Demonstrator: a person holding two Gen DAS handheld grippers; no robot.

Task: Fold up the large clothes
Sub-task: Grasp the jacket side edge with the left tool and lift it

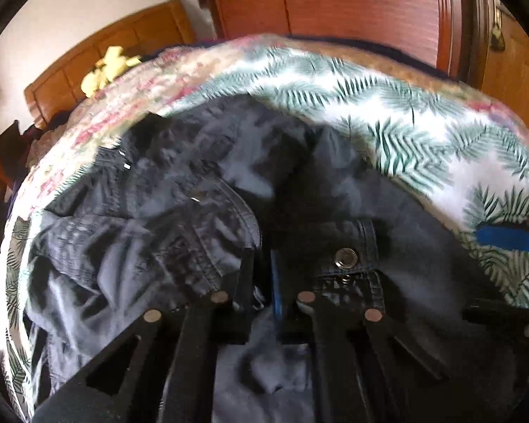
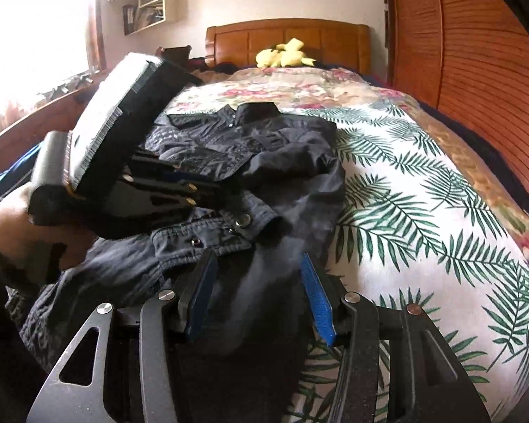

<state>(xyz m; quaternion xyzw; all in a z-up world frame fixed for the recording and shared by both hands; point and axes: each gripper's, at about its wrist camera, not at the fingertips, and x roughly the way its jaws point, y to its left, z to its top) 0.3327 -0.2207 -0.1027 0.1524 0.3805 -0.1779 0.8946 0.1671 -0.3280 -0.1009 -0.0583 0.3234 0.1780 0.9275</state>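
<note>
Black linkage arms of the right gripper [image 2: 261,296] are filling the foreground, its blue pads [image 2: 317,299] standing apart with a dark fold of the shirt's hem lying between them; whether the pads are pressing the cloth cannot be told. Dark denim shirt [image 2: 250,162] is lying crumpled near the foot of the bed, collar pointing toward the wooden headboard [image 2: 285,40], snap buttons [image 2: 243,218] showing along the placket. Left gripper [image 1: 264,282] is reaching in over the shirt from the left side, held by a person's hand [image 2: 14,218]; its jaws are clenched almost together right beside a metal snap, with shirt fabric bunching around the tips, though a pinch of cloth between them cannot be confirmed. Palm-leaf bedspread [image 2: 423,194] is lying bare and flat to the right of the shirt, giving open room out to the mattress edge. Floral quilt [image 2: 299,84] is covering the head half of the bed. Yellow plush toy [image 2: 285,56] is sitting against the headboard, well apart from the shirt. Wooden slatted wardrobe [image 2: 476,70] is standing along the bed's right side.
</note>
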